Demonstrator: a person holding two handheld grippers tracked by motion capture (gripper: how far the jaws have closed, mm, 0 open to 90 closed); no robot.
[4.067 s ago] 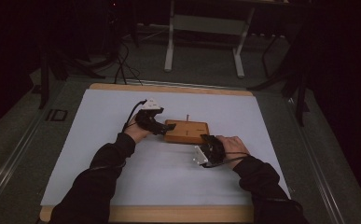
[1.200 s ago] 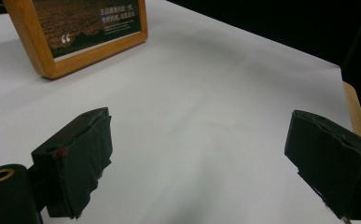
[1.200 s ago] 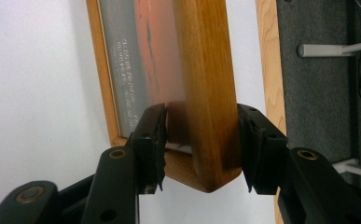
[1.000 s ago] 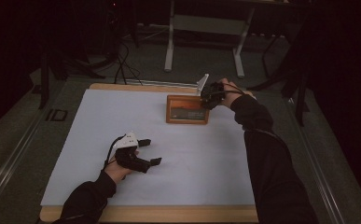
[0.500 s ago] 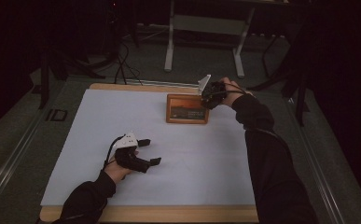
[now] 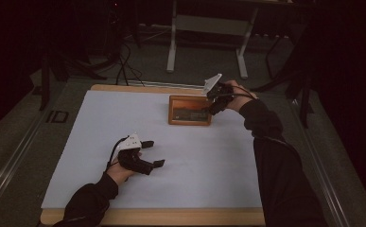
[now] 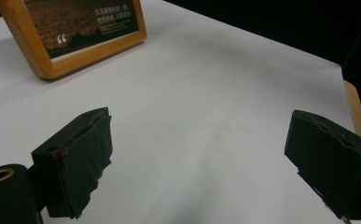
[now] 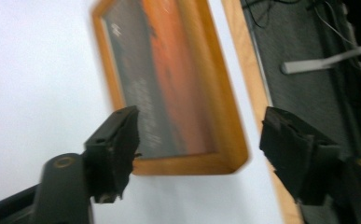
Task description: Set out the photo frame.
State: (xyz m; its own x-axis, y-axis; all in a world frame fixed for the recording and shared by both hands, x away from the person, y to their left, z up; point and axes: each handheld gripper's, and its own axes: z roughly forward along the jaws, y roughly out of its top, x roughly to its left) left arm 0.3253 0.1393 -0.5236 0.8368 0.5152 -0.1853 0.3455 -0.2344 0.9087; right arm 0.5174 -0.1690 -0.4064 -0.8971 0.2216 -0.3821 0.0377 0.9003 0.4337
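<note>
A wooden picture frame [image 6: 189,109] with a dark and orange picture stands leaning back near the far edge of the white sheet [image 6: 124,123]. My right gripper [image 6: 213,103] hovers at the frame's right end. Its jaws have just been opening and now stand open; the frame [image 8: 169,70] shows beyond my right gripper [image 8: 201,123], and neither pad touches it. My left gripper [image 6: 154,153] rests low on the sheet at the near left, open and holding nothing. From there, my left gripper [image 7: 197,158] sees the frame [image 7: 43,60] far off at the upper left.
The sheet covers a wooden table [image 6: 171,217] whose rim shows at the front and back. Beyond the far edge, a metal stand [image 6: 171,52] and cables [image 6: 124,61] sit on the dark floor.
The frame, earlier flat at mid-table between both grippers, now stands at the far side. The left hand has pulled back to the near left. The right jaws have spread apart beside the frame.
</note>
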